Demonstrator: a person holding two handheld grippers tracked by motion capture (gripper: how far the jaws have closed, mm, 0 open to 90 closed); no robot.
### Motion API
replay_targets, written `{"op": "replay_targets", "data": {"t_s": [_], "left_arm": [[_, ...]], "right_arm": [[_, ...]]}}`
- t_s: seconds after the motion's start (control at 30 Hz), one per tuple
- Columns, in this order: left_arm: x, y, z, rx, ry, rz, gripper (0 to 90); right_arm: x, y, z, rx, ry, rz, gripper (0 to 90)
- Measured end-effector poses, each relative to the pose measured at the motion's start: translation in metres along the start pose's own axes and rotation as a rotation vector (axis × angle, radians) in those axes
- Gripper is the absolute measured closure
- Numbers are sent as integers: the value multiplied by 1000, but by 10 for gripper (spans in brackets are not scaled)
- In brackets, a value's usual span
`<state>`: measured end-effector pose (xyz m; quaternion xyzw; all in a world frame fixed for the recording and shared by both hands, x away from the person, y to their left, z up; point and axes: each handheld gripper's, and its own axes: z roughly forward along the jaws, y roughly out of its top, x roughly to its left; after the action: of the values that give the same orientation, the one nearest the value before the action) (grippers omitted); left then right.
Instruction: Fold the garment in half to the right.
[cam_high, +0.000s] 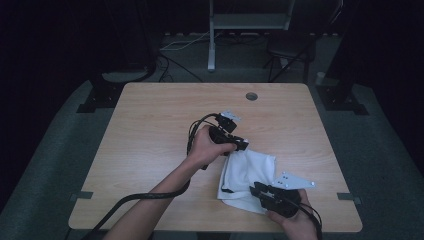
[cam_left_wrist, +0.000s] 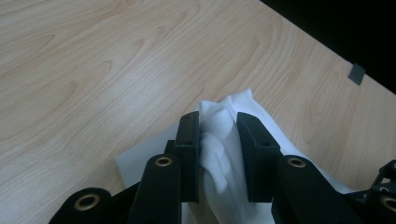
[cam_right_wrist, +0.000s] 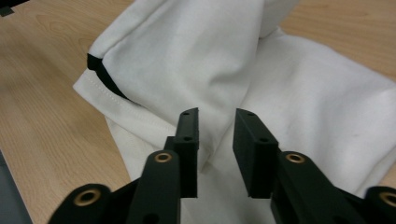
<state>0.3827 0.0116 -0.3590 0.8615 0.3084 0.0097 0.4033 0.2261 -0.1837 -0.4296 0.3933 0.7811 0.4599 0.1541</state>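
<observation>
A white cloth (cam_high: 247, 172) lies crumpled at the table's front right, with a black trim piece (cam_right_wrist: 100, 70) at one hem. My left gripper (cam_high: 241, 145) is at the cloth's far left corner, and in the left gripper view a bunched fold of the cloth (cam_left_wrist: 219, 154) fills the gap between the jaws of the left gripper (cam_left_wrist: 218, 123), which is shut on it. That corner rises off the wood. My right gripper (cam_high: 256, 190) sits low at the cloth's near edge; its jaws stand apart over the cloth (cam_right_wrist: 187, 56), so the right gripper (cam_right_wrist: 215, 116) is open.
The wooden table (cam_high: 150, 130) has a round cable hole (cam_high: 251, 96) near its far edge and grey tape marks (cam_high: 81, 196) at the front sides. Beyond the table stand a dark chair (cam_high: 292, 50) and a white desk leg (cam_high: 211, 40). Cables trail from both grippers.
</observation>
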Motion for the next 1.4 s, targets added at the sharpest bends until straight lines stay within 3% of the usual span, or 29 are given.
{"op": "replay_targets", "data": {"t_s": [0.23,0.4,0.53,0.73,0.97,1.03,1.17,1.4], "left_arm": [[-7,-3,13,-24,-22,-15,601],[-14,-2,14,-58,-60,-16,417],[-21,-1,12,-104,-100,10,308],[-25,0,-1,-173,-76,37,303],[-19,-11,-33,-228,-63,65,301],[-16,-16,-41,-232,-59,64,301],[-14,-31,-52,-206,-43,120,301],[-22,-71,-57,-125,-78,172,301]], "right_arm": [[4,4,-8,-26,-22,-18,616],[5,8,-13,-35,-25,-29,582],[7,12,-14,-50,-34,-28,549],[12,15,-12,-58,-35,-24,482],[6,20,-13,-76,-64,1,443],[4,23,-13,-79,-74,17,428],[2,29,-13,-91,-81,24,405],[-9,44,-11,-96,-109,47,352]]}}
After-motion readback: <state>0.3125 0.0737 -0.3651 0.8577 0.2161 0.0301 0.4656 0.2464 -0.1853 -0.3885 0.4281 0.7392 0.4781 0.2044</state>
